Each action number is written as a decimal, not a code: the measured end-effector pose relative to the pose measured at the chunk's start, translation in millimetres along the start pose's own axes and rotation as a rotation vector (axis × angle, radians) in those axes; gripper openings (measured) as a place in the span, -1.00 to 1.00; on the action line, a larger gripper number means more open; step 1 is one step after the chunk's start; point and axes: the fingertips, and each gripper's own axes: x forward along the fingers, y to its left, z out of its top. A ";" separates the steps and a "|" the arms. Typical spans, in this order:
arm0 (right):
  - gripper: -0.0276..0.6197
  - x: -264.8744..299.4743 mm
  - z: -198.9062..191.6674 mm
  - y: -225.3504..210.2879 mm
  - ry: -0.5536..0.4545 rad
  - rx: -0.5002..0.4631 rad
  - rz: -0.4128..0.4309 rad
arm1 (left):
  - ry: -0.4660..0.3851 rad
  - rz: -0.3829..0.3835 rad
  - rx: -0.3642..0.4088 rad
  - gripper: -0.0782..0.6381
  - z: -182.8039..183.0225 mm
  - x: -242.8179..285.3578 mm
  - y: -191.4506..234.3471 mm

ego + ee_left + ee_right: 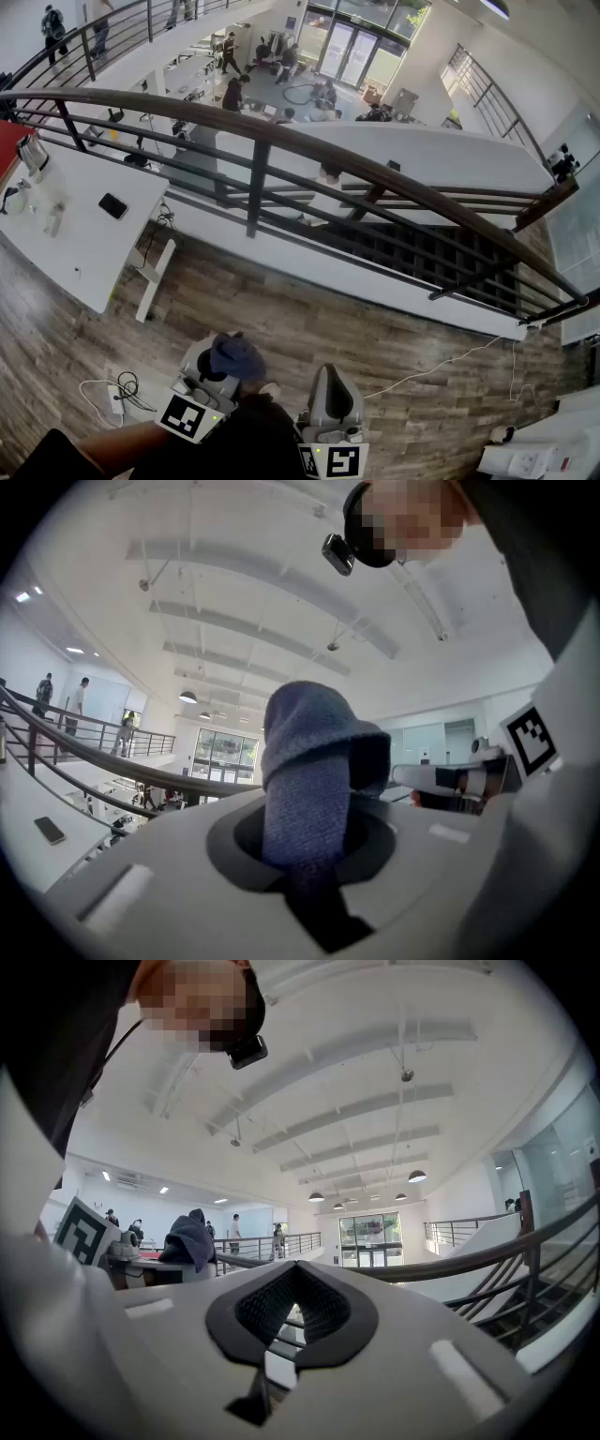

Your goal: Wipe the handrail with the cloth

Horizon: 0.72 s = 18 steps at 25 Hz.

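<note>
Left gripper (223, 367) (309, 829): low at the frame's near edge, jaws clamped on the cloth (236, 354) (314, 761). The cloth is dark blue, bunched and standing up out of the jaws, well apart from the handrail (281, 141).
Right gripper (330, 373) (292, 1283): just beside the left one, jaws together with nothing between them.
Floor (375, 337): wood planks, with a white cable (441, 364) trailing across it.
Table (56, 253): white, to the left, with a dark phone (112, 205) lying on it.
Handrail: dark curved top rail on dark posts, running left to right.
Beyond it: a lower hall with people.
</note>
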 end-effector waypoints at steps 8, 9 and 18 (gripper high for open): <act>-0.91 -6.1 -7.0 -23.7 0.012 0.013 -0.035 | -0.018 0.009 0.010 -0.63 4.2 5.1 -14.5; -0.91 -6.8 -8.0 -27.2 0.012 0.017 -0.038 | -0.019 0.013 0.014 -0.63 4.1 5.7 -15.6; -0.91 -8.1 -8.2 -55.4 -0.001 0.005 -0.008 | -0.037 0.034 0.029 -0.62 0.8 24.3 -27.0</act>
